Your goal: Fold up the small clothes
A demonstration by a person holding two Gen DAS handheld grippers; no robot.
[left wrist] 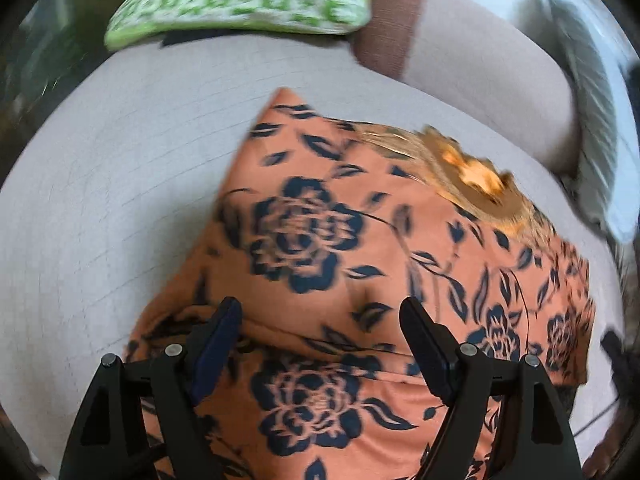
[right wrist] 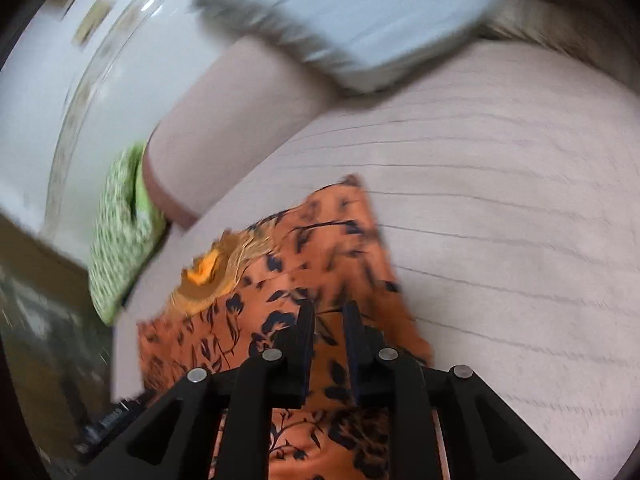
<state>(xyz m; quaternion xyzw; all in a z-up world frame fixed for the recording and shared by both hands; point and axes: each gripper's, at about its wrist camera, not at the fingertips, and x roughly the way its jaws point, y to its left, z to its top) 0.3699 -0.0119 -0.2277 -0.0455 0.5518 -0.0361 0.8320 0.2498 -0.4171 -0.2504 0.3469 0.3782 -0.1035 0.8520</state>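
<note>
The left hand-held gripper (left wrist: pixel 320 332) is wide open above the orange flowered cloth (left wrist: pixel 360 264). The right hand-held gripper (right wrist: pixel 328 332) has its fingers nearly together; I cannot tell if it pinches the cloth. The cloth lies on the sofa seat (left wrist: pixel 120 184), partly cut off. Everything is blurry. A green pillow (left wrist: pixel 240 0) sits at the seat's back edge, and only the right view shows a grey cushion (right wrist: pixel 380 24) clearly.

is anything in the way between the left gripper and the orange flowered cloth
Nothing visible. The left gripper hangs open right over the orange flowered cloth on the sofa seat. The green cushion lies well beyond it.
</note>
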